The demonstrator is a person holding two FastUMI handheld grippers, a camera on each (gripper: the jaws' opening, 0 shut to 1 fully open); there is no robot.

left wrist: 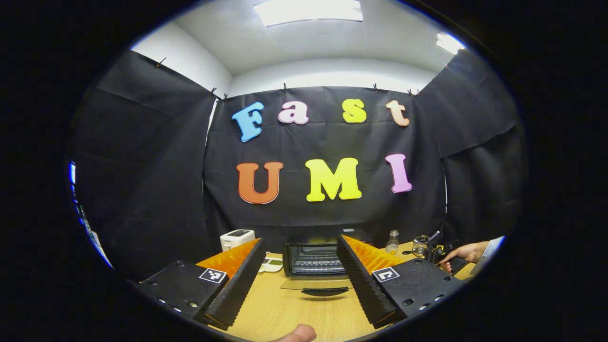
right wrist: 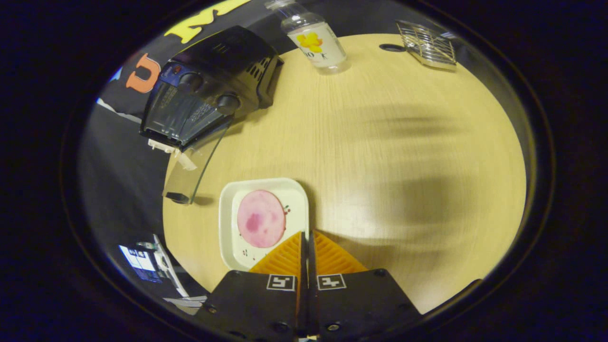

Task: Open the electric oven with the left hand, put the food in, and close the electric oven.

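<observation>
A light wood-grain surface carries everything. In the right gripper view, a black electric oven stands near its far left corner with its glass door folded down over the surface. Just beside the door lies a white square plate holding a round pink slice of food. A clear bottle stands at the far edge, and a wire rack lies well apart to its right. In the left gripper view, a small white appliance sits left of the oven.
</observation>
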